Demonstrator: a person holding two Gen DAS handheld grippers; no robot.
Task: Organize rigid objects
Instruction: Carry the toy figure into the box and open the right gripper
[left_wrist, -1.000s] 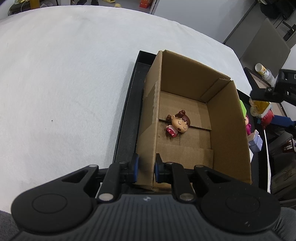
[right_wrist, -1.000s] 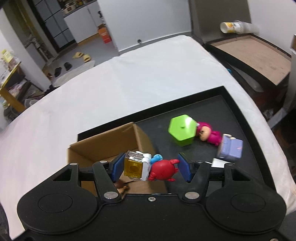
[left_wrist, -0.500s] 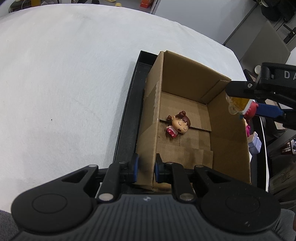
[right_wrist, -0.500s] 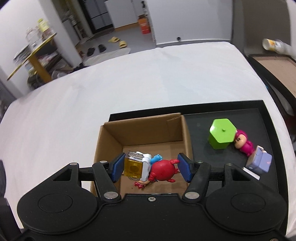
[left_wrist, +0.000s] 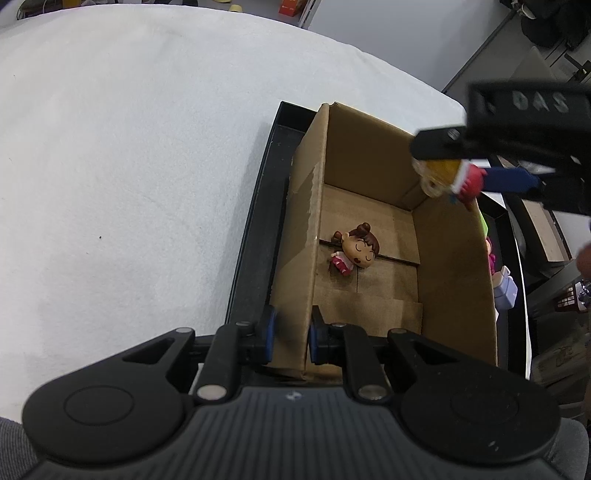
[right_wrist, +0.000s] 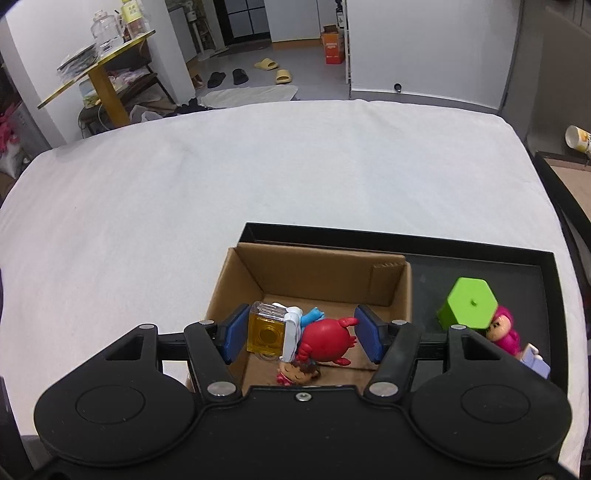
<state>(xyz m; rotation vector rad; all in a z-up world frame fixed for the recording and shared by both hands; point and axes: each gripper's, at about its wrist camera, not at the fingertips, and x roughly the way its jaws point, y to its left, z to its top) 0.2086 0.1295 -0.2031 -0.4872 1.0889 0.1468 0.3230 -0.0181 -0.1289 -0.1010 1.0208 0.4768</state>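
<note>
Left gripper (left_wrist: 290, 339) clamped on the near wall of the cardboard box (left_wrist: 454, 280), steadying it. Inside the box, a brown-haired doll (left_wrist: 352, 249) lying on the floor. Above the box's right side, right gripper (right_wrist: 302, 334) closed on a crab toy (right_wrist: 301, 332). Step: depositing. Next: lower slightly, open over bare floor beside the doll.

The box (right_wrist: 317, 273) is brown, the tray (right_wrist: 480, 258) black, the crab toy (right_wrist: 328, 338) red with a yellow block, the hexagon block (right_wrist: 469, 304) green, and the cloth (right_wrist: 221, 177) white.
</note>
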